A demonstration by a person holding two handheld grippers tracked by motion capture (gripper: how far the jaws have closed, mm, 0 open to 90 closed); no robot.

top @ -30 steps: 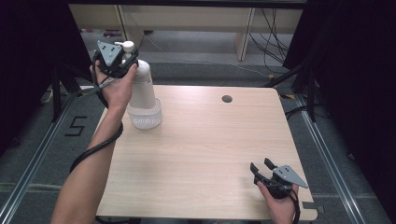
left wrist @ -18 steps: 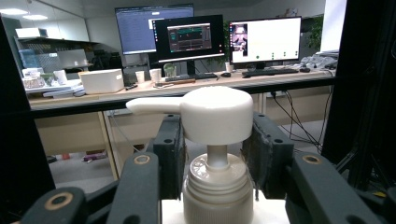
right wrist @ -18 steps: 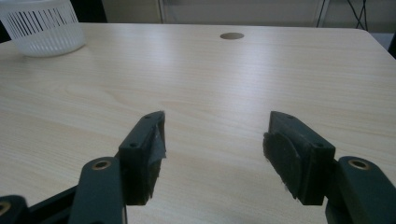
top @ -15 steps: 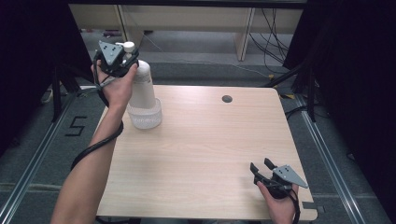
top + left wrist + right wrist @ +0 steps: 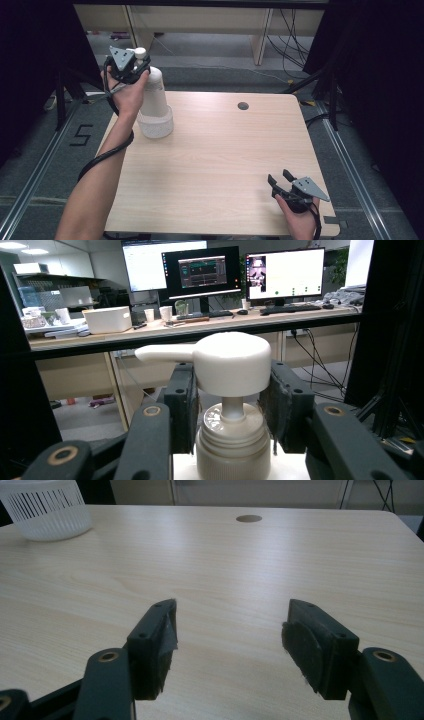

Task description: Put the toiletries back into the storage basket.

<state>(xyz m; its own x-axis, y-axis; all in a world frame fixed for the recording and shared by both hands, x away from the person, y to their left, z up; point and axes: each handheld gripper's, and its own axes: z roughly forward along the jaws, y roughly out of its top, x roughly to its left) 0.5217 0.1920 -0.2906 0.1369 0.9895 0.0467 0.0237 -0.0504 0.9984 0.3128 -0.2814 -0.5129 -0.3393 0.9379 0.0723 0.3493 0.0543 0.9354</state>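
pump bottle (image 5: 154, 97) stands upright in the basket (image 5: 156, 127), its neck clamped between the left tongs (image 5: 231, 405).

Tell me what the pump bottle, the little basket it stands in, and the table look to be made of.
Pump bottle: white plastic by the look, smooth with a soft sheen on the pump head.
Basket: thin white plastic, slotted walls, slightly translucent.
Table: pale wood-grain top, probably laminate; the streaks run flat and glare evenly.

Office lab; desk monitors (image 5: 225, 272) behind
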